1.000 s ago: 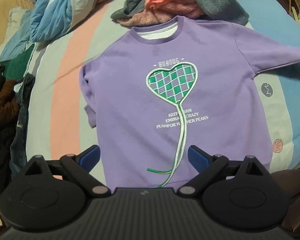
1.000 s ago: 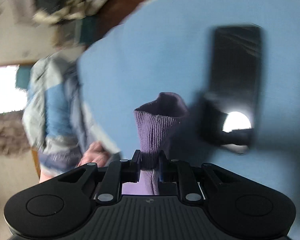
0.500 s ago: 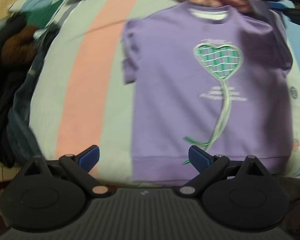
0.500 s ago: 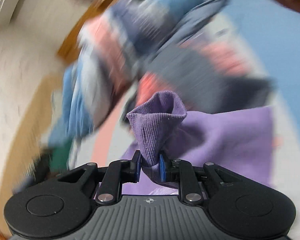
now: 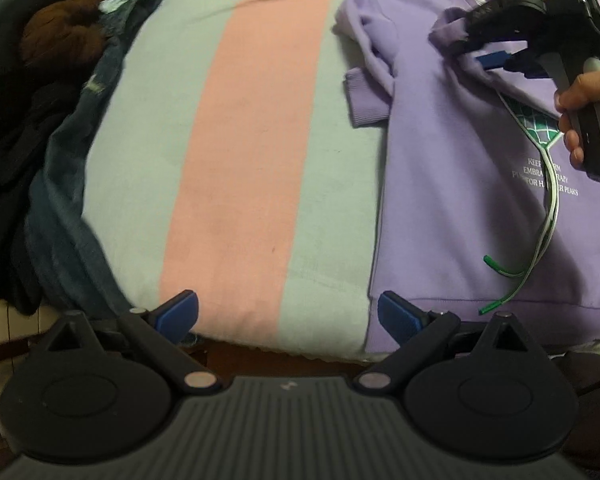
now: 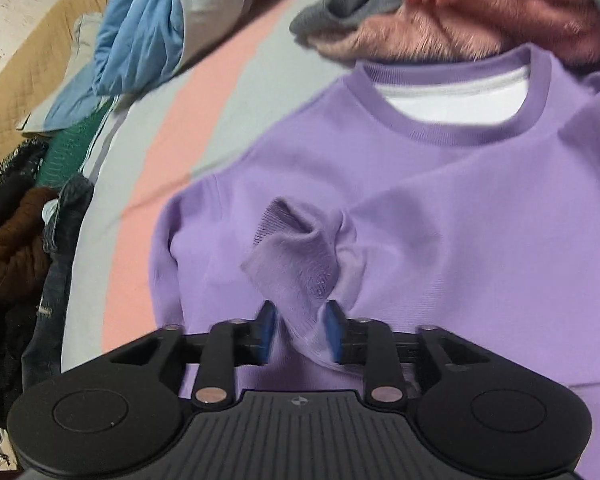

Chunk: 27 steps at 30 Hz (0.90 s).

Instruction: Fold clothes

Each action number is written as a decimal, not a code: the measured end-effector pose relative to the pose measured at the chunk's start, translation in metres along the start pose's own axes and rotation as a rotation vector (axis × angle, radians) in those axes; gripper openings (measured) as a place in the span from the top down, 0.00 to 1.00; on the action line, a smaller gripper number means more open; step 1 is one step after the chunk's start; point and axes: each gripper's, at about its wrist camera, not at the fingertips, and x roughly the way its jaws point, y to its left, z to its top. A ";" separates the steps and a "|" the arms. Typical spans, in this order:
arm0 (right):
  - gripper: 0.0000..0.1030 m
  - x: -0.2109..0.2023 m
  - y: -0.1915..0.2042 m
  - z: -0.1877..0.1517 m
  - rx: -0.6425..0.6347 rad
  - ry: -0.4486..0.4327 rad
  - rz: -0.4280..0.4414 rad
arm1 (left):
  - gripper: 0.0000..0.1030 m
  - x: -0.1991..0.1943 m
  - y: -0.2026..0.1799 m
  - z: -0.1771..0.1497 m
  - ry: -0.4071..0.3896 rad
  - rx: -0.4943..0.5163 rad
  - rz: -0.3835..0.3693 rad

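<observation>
Sweatshirt flat on bed, cuff pinched in right tool, carried over chest. Left tool spread, empty, near hem. Best laid straight across, then released.

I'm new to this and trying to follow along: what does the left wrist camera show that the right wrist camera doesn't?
Only the left view shows the sweatshirt's hem, printed lettering and the person's hand on the right tool. Only the right view shows the neckline and the cuff between the right gripper. Both show the purple sweatshirt and striped bedding.
</observation>
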 end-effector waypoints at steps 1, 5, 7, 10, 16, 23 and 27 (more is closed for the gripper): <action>0.47 0.003 0.001 0.001 -0.001 0.019 0.013 | 0.05 0.001 -0.004 0.005 -0.005 0.022 -0.009; 0.43 -0.016 0.002 0.000 -0.042 0.005 0.059 | 0.05 0.001 -0.021 0.027 -0.035 0.108 -0.043; 0.42 -0.036 -0.008 -0.003 -0.036 -0.048 0.032 | 0.04 0.001 -0.030 0.038 -0.054 0.143 -0.058; 0.42 -0.068 -0.038 -0.009 -0.039 -0.145 -0.170 | 0.04 0.001 -0.043 0.049 -0.075 0.181 -0.075; 0.41 -0.116 -0.108 -0.031 -0.154 -0.238 -0.474 | 0.04 0.003 -0.060 0.051 -0.081 0.213 -0.082; 0.34 -0.112 -0.116 -0.098 -0.689 -0.086 -0.499 | 0.04 0.000 -0.074 0.038 -0.046 0.178 -0.064; 0.34 -0.099 -0.119 -0.100 -0.792 -0.057 -0.518 | 0.04 -0.008 -0.095 0.029 -0.053 0.208 -0.054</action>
